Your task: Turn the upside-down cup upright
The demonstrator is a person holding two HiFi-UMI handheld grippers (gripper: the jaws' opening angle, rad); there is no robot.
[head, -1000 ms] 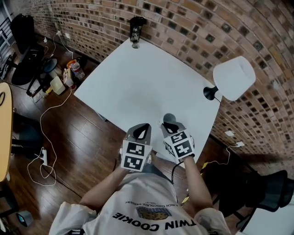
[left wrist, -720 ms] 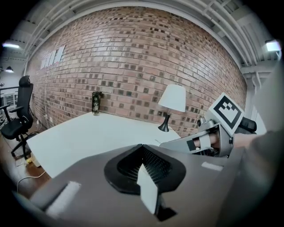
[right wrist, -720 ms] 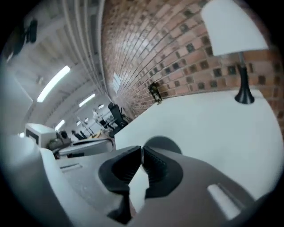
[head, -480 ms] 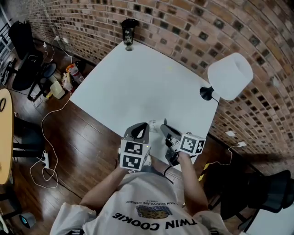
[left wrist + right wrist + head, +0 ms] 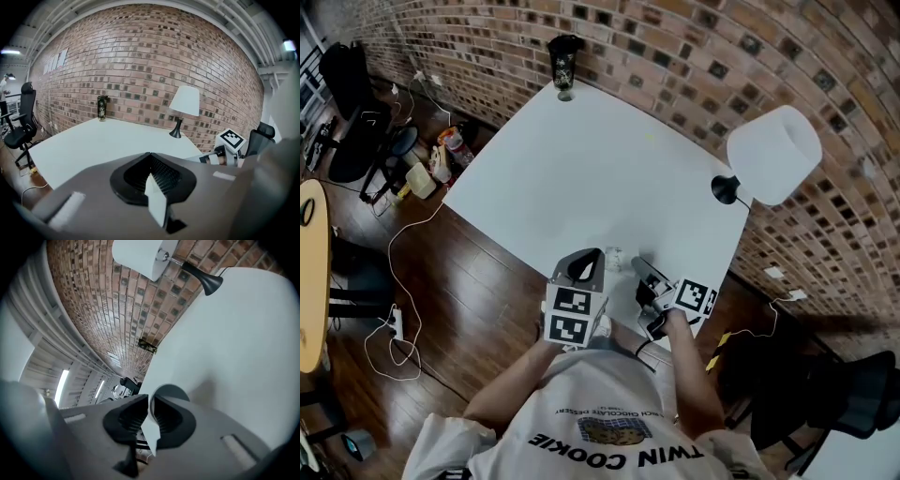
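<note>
Right tool point(image 5: 635, 265) rolled sideways, jaws pinched on cup point(image 5: 174, 391) wall. Shirt point(image 5: 600, 448) reads "TWIN COOKIE", bottom centre. Cup grey, thin-walled, round rim. Left tool point(image 5: 586, 265) closed, empty.

Overhead, ceiling strip lights point(image 5: 61, 380) are brightening the room evenly; the white table point(image 5: 581, 159) is glaring, the brick wall point(image 5: 140, 56) bowing at the edges.

We see the small grey round cup point(image 5: 174, 391), tipped sideways, its wall pinched in the right claw point(image 5: 150, 398), near the white tabletop point(image 5: 234, 333) edge.
</note>
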